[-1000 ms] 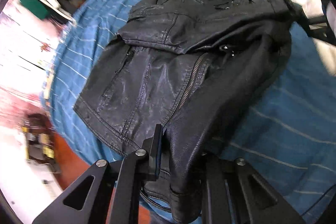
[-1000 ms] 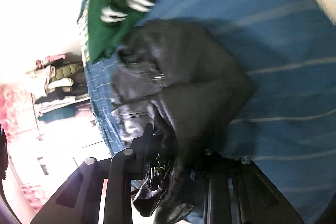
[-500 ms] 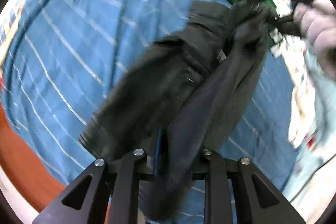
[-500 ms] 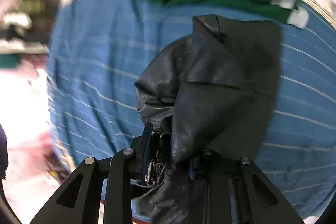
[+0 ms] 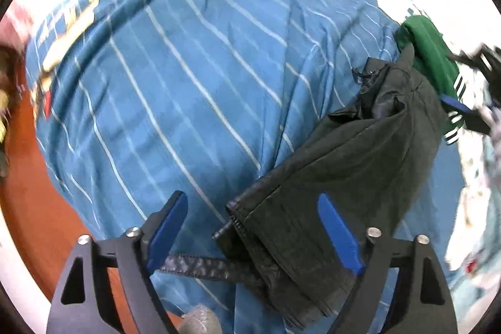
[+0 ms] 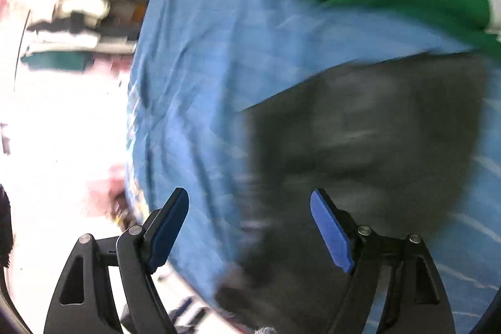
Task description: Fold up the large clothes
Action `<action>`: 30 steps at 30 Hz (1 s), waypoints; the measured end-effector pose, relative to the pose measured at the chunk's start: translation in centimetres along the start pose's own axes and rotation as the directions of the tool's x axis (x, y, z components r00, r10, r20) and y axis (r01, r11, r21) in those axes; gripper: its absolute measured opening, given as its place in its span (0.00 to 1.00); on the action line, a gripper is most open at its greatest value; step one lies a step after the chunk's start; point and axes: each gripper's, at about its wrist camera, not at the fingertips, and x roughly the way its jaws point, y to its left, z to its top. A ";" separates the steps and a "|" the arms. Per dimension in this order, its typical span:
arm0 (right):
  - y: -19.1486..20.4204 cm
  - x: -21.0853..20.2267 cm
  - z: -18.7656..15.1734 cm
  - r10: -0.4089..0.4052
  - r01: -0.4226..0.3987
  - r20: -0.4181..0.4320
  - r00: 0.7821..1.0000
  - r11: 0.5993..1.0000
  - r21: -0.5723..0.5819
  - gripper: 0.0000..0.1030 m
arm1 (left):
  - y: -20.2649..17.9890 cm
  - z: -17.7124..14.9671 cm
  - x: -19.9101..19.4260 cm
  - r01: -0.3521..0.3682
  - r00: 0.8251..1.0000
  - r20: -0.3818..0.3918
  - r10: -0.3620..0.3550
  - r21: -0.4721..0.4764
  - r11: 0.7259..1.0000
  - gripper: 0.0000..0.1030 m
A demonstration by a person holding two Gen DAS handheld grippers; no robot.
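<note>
The blue striped bedspread (image 5: pixel 194 89) carries the black leather jacket (image 5: pixel 350 165), which lies folded into a narrow bundle near the bed's right edge, touching a green garment (image 5: pixel 429 52) at its far end. The left gripper (image 5: pixel 253 227) and right gripper (image 6: pixel 250 224) both hang over it with jaws spread, holding nothing. The fold looks close to done, so judge the loose strip trailing at the near end and tuck it under with 1 gripper before leaving the bundle.

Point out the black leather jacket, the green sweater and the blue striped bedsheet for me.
black leather jacket (image 5: pixel 353 171), left wrist view, on its folded body.
green sweater (image 5: pixel 430 52), left wrist view, on the green fabric above the striped cuff.
blue striped bedsheet (image 5: pixel 188 77), left wrist view, on a bare stretch left of the jacket.
</note>
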 end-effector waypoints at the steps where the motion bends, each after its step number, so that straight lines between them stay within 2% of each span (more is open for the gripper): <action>1: -2.2 -2.1 -0.1 -0.052 0.051 0.043 0.998 0.999 0.016 0.80 | -0.7 -0.2 1.2 -0.028 1.000 -0.013 0.028 0.011 1.000 0.83; 3: -7.2 -4.7 -0.6 -0.144 0.138 0.089 0.986 0.988 0.074 0.80 | -0.8 -0.3 3.4 -0.054 0.998 -0.039 0.054 0.010 0.998 0.83; 5: -11.6 -4.9 -0.9 -0.162 0.151 0.075 0.984 0.979 0.141 0.80 | -0.9 -0.7 6.7 -0.121 0.988 -0.091 0.123 0.024 0.992 0.83; 6: -13.5 -4.4 -0.7 -0.150 0.138 0.066 0.986 0.976 0.166 0.80 | -0.9 -1.0 7.9 -0.131 0.985 -0.110 0.134 0.027 0.991 0.84; 10: -18.7 -0.2 0.3 0.017 -0.029 0.065 0.998 0.981 0.194 0.80 | 0.2 -0.9 10.0 -0.120 0.983 -0.140 0.116 -0.021 0.992 0.93; 12: -19.3 2.1 1.8 0.115 -0.127 0.074 0.991 0.974 0.185 0.80 | 0.4 -0.5 10.3 -0.114 0.983 -0.150 0.109 -0.025 0.993 0.94; 14: -18.8 3.8 3.3 0.170 -0.185 0.109 0.979 0.972 0.145 0.80 | 0.4 -0.3 10.6 -0.116 0.982 -0.148 0.114 -0.008 0.993 0.95; 15: -18.4 4.0 3.5 0.178 -0.194 0.123 0.976 0.972 0.129 0.77 | 0.3 -0.2 10.7 -0.122 0.982 -0.144 0.121 0.007 0.993 0.95; 16: -17.5 4.0 3.7 0.167 -0.181 0.143 0.976 0.979 0.097 0.50 | 0.0 0.0 10.7 -0.127 0.982 -0.139 0.129 0.023 0.992 0.95; 17: -16.9 4.0 3.6 0.153 -0.165 0.154 0.976 0.983 0.074 0.28 | -0.5 0.2 10.9 -0.140 0.981 -0.130 0.145 0.045 0.989 0.95; 20: -16.7 2.1 1.9 0.197 -0.226 0.223 0.955 0.968 0.112 0.18 | -1.0 0.9 11.0 -0.168 0.976 -0.125 0.179 0.092 0.981 0.95; 22: -17.3 -0.2 0.0 0.220 -0.273 0.280 0.934 0.948 0.165 0.17 | -1.3 1.4 10.5 -0.187 0.974 -0.115 0.197 0.094 0.978 0.95; 25: -19.5 -4.5 -4.4 0.162 -0.277 0.371 0.914 0.918 0.283 0.17 | -1.1 2.6 8.1 -0.215 0.973 -0.065 0.220 0.077 0.974 0.95; 26: -21.0 -5.9 -6.6 0.144 -0.294 0.398 0.906 0.891 0.347 0.17 | -1.0 2.9 7.3 -0.215 0.975 -0.050 0.218 0.071 0.974 0.95; 28: -24.5 -9.0 -12.3 0.060 -0.286 0.433 0.899 0.830 0.479 0.16 | -0.8 3.6 6.1 -0.225 0.973 -0.029 0.227 0.069 0.972 0.95; 29: -26.0 -10.2 -15.3 0.016 -0.277 0.436 0.900 0.794 0.541 0.16 | -0.8 3.9 5.3 -0.227 0.973 -0.014 0.229 0.076 0.971 0.95; 30: -27.6 -11.0 -19.2 -0.044 -0.243 0.410 0.911 0.747 0.619 0.17 | -0.9 3.7 4.9 -0.228 0.973 -0.007 0.229 0.084 0.970 0.95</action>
